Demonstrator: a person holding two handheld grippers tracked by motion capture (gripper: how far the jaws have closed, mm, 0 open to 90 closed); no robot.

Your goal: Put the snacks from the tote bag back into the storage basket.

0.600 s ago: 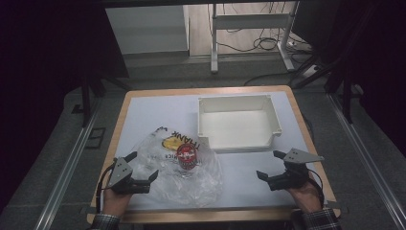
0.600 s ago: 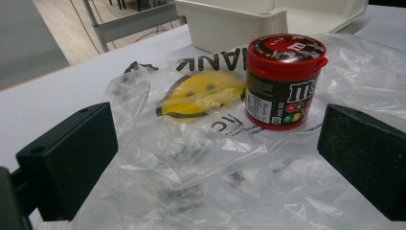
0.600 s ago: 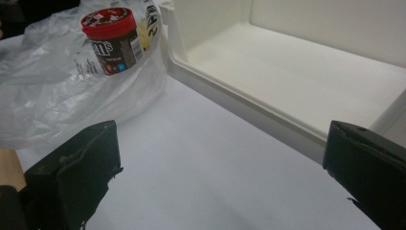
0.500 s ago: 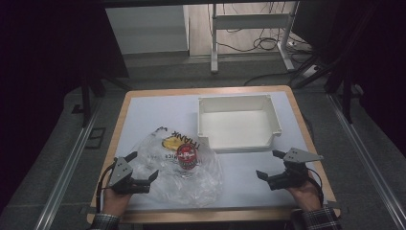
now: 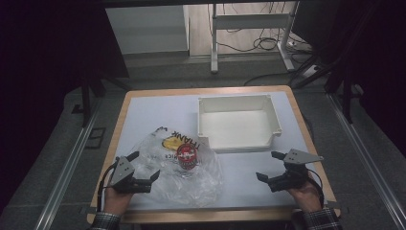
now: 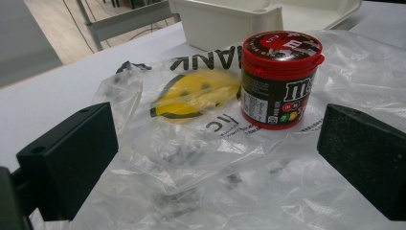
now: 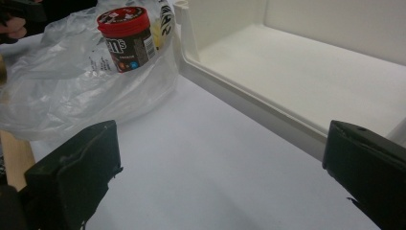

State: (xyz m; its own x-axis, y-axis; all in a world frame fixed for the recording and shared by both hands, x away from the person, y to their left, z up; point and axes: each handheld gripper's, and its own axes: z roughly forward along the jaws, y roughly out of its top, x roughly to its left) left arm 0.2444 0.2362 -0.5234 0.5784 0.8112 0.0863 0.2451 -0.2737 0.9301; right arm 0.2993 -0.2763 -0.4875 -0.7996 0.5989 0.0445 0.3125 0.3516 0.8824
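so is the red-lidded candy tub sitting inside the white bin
No, the candy tub stands upright on the clear plastic bag, outside the white bin.

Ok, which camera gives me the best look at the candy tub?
The left gripper view: the candy tub stands close and upright on the plastic bag, lid and label sharp. The right gripper view shows it smaller and tilted in frame; the high view shows it small, from above.

The candy tub [image 5: 186, 156] stands on the plastic bag [image 5: 191, 179], left of the tray [image 5: 238, 143].
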